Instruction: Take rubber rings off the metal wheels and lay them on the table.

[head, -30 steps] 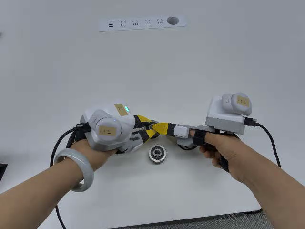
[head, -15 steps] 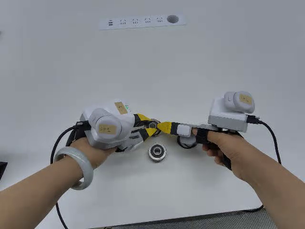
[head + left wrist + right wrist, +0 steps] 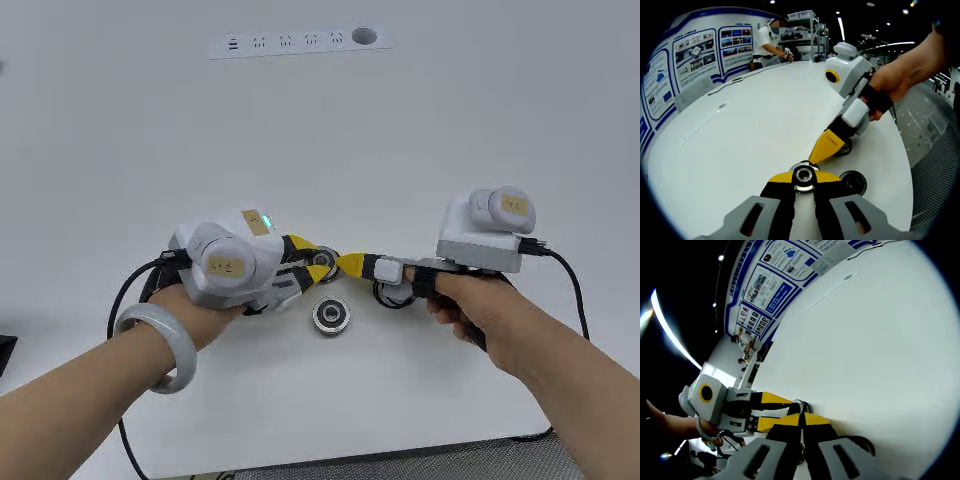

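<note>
The table (image 3: 450,130) is looked down upon from the head view; the metal wheel (image 3: 804,176) is shared, seen close from opposite sides by both gripper views.

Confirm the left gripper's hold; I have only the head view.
Observer: In the left gripper view the left gripper is shut on a wheel, hub toward the camera.
Operator: Give the right gripper's jaws.
Observer: The right gripper view shows the right gripper shut, its tip at that wheel's rim.
Operator: Describe the background.
Observer: In the left gripper view a person stands at the table's far end.
</note>
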### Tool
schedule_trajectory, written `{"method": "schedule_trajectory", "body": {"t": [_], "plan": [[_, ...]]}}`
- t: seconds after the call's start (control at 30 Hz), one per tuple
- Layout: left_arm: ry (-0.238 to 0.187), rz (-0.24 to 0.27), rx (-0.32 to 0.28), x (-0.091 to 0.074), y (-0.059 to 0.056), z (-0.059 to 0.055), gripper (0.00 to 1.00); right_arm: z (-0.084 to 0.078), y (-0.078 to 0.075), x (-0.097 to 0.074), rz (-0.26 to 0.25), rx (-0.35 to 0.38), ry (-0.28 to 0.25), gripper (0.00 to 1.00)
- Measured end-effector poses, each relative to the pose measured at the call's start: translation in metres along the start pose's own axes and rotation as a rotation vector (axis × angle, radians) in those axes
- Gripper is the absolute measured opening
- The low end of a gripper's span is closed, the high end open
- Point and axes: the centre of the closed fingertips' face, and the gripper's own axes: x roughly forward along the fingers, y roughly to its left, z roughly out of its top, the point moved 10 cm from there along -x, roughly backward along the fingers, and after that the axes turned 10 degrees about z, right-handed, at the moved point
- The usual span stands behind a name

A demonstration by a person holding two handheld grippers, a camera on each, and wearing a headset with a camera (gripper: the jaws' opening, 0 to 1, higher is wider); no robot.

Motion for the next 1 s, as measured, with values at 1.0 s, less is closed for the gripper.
{"method": "schedule_trajectory", "body": {"t": [1.0], "plan": [[0.004,0.002,-0.001,-0.0005,0.0000,0.0000,0.14,0.0022,0.0042,0.0013,0.007,-0.027,0.004,0.02]]}}
